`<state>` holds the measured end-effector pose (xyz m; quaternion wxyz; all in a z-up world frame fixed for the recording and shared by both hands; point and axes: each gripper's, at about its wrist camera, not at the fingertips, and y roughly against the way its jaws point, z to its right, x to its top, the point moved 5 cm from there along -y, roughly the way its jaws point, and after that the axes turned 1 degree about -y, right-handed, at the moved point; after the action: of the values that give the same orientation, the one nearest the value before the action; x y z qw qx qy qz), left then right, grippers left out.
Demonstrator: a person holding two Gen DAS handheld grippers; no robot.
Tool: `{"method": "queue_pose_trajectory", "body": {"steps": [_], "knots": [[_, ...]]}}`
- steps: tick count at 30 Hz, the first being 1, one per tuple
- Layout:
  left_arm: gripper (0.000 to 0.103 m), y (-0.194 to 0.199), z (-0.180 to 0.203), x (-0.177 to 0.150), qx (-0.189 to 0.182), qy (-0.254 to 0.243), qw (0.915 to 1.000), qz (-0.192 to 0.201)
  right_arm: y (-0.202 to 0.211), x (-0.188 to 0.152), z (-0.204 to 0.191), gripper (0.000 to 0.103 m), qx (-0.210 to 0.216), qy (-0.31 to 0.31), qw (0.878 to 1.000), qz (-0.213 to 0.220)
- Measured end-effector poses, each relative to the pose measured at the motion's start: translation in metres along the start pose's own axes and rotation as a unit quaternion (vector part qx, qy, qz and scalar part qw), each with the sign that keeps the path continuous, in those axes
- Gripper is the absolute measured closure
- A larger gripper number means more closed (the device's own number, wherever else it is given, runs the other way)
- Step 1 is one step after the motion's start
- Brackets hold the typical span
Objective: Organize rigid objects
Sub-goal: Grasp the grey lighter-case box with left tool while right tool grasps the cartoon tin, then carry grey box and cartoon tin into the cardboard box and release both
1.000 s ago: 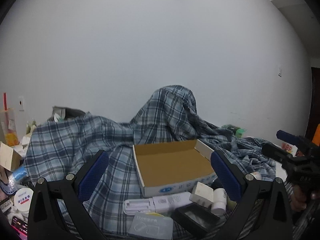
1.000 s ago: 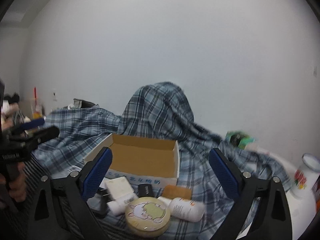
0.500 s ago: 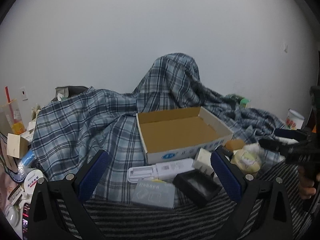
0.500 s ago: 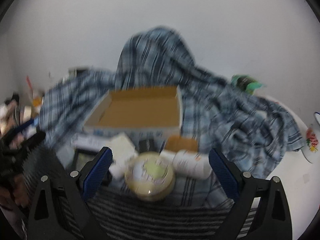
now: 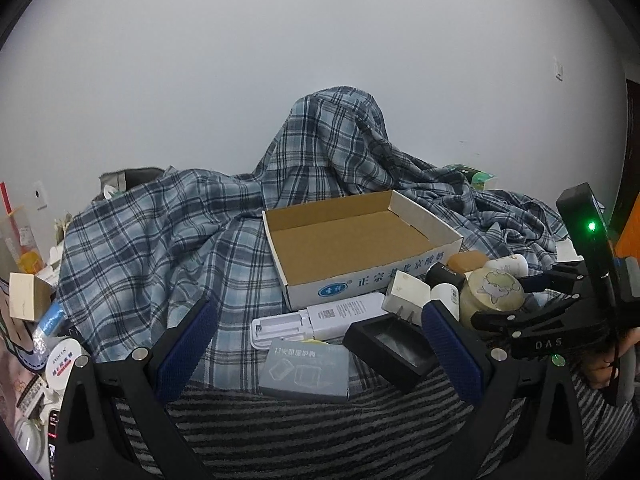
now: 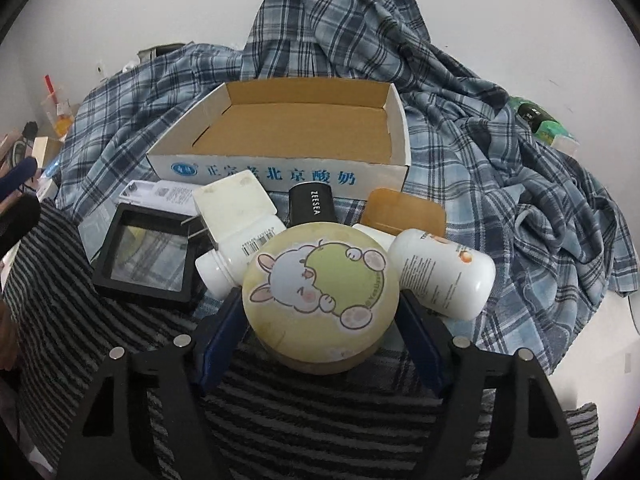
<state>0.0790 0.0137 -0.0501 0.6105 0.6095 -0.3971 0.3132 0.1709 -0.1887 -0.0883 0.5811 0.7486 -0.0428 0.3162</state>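
An empty cardboard box (image 6: 280, 168) (image 5: 360, 280) sits on plaid cloth. In front of it lie a round cream tin with a cartoon sticker (image 6: 320, 296) (image 5: 494, 294), two white bottles (image 6: 444, 276) (image 6: 236, 252), a black ZEESEA tube (image 6: 312, 204), a tan case (image 6: 404, 212), a black tray (image 6: 148, 256) (image 5: 390, 346), a white plug (image 5: 406, 294), a long white box (image 5: 320, 320) and a grey packet (image 5: 306, 366). My right gripper (image 6: 320, 320) has its blue pads on both sides of the tin. My left gripper (image 5: 316, 344) is open and empty above the grey packet.
A blue plaid cloth (image 5: 160, 240) covers a mound behind the box. A striped grey cloth (image 6: 320, 420) lies at the front. Small jars and boxes (image 5: 60, 360) crowd the far left. A green packet (image 6: 540, 120) lies at the back right.
Both grippers tilted down and moved forward toward the objects. My right gripper has come in around the round tin and narrowed onto it.
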Motion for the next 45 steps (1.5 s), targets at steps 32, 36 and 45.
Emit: {"method": "queue_pose_trajectory", "body": {"steps": [32, 36, 45], "knots": [[0.038, -0.070, -0.015, -0.046, -0.090, -0.048, 0.9777, -0.184, 0.023, 0.004, -0.004, 0.029, 0.018, -0.001, 0.998, 0.062], [0.038, -0.050, -0.016, -0.038, -0.077, -0.050, 0.9880, -0.124, 0.027, 0.004, -0.002, 0.029, 0.022, -0.004, 0.997, 0.072], [0.038, 0.009, -0.010, -0.019, -0.021, -0.087, 0.9953, 0.037, 0.053, 0.005, -0.003, 0.029, 0.007, -0.004, 0.990, 0.140]]}}
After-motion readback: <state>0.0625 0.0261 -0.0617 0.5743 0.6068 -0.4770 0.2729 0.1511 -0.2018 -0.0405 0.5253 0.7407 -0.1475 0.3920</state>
